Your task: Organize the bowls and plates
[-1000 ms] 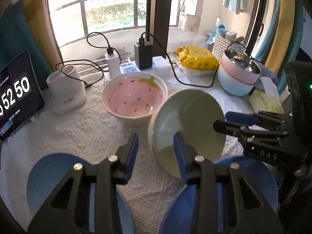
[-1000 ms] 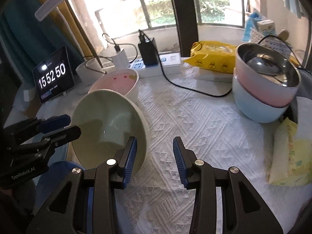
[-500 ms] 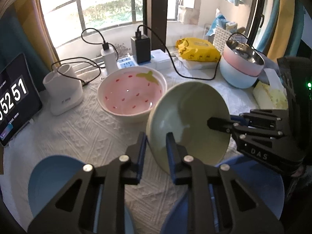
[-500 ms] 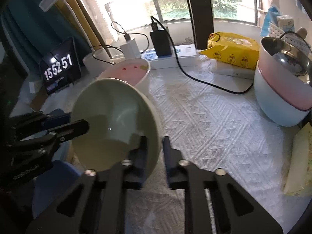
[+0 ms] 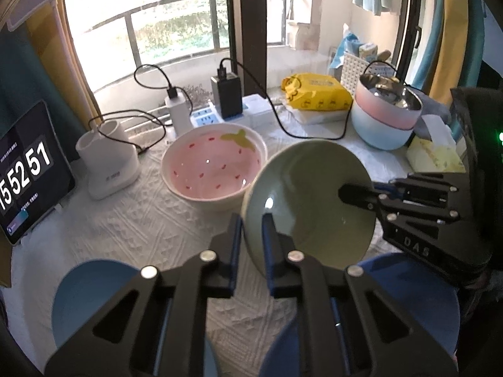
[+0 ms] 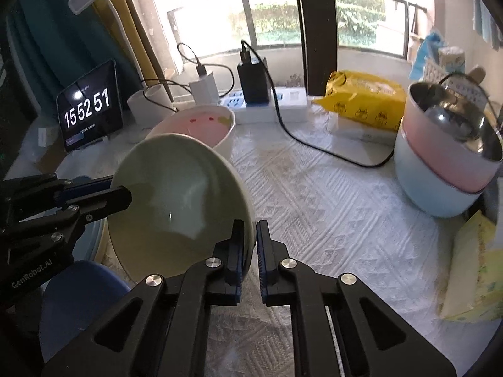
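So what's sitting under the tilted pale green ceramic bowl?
Below the pale green ceramic bowl a round blue plate shows, lying on the white textured tablecloth. The bowl and the tongs cover most of the plate, so anything else beneath stays hidden.

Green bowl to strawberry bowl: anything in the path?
Nothing visible. The green bowl, tilted and gripped at opposite rim edges by the left gripper and right gripper, sits right beside the strawberry bowl, whose inside is empty.

Left hand-held gripper [image 5: 251,235] clamps a tilted green bowl's [image 5: 311,201] rim; right hand-held gripper [image 5: 355,194] pinches the opposite edge.
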`<state>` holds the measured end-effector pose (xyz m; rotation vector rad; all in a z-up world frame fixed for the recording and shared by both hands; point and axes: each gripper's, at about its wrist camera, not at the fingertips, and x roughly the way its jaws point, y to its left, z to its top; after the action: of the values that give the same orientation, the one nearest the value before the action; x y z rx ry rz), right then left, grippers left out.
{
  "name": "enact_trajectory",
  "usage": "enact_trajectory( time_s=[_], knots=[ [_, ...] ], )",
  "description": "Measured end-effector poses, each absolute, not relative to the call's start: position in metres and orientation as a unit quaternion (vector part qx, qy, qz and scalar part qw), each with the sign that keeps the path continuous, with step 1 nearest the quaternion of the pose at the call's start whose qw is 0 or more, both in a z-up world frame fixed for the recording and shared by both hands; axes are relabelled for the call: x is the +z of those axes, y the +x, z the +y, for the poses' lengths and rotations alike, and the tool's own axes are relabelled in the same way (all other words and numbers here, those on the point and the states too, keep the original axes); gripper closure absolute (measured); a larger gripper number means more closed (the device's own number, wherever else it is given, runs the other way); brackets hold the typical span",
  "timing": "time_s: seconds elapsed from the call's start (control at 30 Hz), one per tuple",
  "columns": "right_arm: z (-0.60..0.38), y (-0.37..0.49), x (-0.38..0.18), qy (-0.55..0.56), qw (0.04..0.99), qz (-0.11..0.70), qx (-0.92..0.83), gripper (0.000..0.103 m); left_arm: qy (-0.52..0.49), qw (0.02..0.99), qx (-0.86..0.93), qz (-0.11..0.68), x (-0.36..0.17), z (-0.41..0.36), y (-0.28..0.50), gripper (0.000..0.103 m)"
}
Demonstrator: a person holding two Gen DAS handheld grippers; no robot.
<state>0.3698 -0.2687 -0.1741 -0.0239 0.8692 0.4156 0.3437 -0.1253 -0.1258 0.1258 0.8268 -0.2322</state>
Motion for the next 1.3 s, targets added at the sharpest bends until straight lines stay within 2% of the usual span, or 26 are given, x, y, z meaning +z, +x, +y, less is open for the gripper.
enact_trajectory(
  time_s=[0.73, 1.3],
  knots=[
    [-0.269, 0.345, -0.106, -0.004, 0.930, 0.329, 0.167, 0.096, 0.045, 0.949, -0.107, 0.293, -0.061, -0.123, 0.311, 0.090],
    [-0.266, 0.311, -0.085, -0.002, 0.931, 0.331, 0.155, 0.096, 0.032, 0.955, -0.123, 0.269, -0.040, -0.114, 0.273, 0.090]
  ],
)
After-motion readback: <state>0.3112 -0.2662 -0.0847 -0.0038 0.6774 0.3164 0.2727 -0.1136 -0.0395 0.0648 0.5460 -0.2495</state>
